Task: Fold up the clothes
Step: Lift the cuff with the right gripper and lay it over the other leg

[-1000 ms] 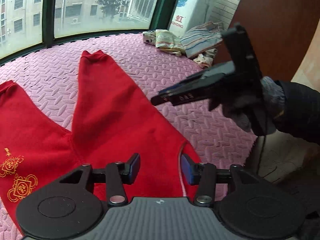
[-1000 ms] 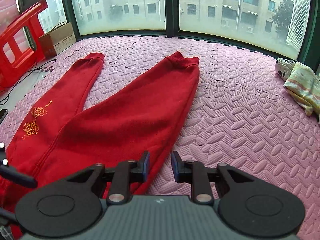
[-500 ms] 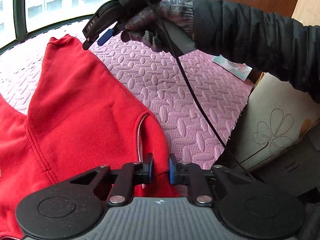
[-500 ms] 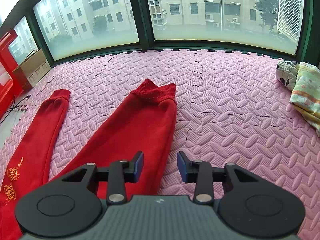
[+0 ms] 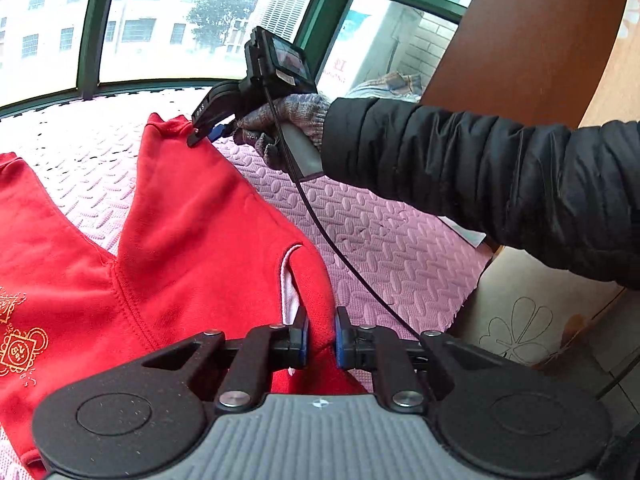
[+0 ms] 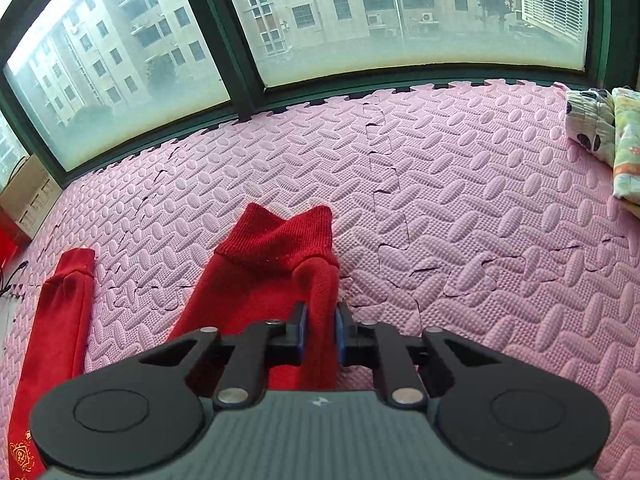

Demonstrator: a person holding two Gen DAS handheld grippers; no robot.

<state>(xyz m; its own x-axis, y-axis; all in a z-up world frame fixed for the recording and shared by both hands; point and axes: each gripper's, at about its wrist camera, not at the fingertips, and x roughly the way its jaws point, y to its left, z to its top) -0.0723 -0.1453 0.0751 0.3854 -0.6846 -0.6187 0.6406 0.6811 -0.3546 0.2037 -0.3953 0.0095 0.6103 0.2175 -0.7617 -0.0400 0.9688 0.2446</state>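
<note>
Red trousers (image 5: 192, 240) with gold embroidery lie spread on the pink foam mat (image 5: 380, 248). My left gripper (image 5: 320, 336) is shut on the waist corner of the right leg, beside the white-lined pocket opening (image 5: 289, 284). My right gripper (image 6: 320, 336) is shut on the right edge of the same leg just below its ribbed cuff (image 6: 280, 236), and the fabric bunches up between the pads. It also shows in the left wrist view (image 5: 202, 130) at the far cuff. The other leg (image 6: 60, 320) lies flat to the left.
Folded clothes (image 6: 600, 140) are piled at the mat's far right. Green-framed windows (image 6: 240, 60) run along the far edge. A cardboard box (image 6: 28, 196) stands at the left. The mat's right edge drops to a tiled floor (image 5: 532, 320) by a wooden panel (image 5: 520, 40).
My right gripper reached forward to the cuff end of the right leg and shut on its edge. My left gripper stayed shut on the waist corner.
</note>
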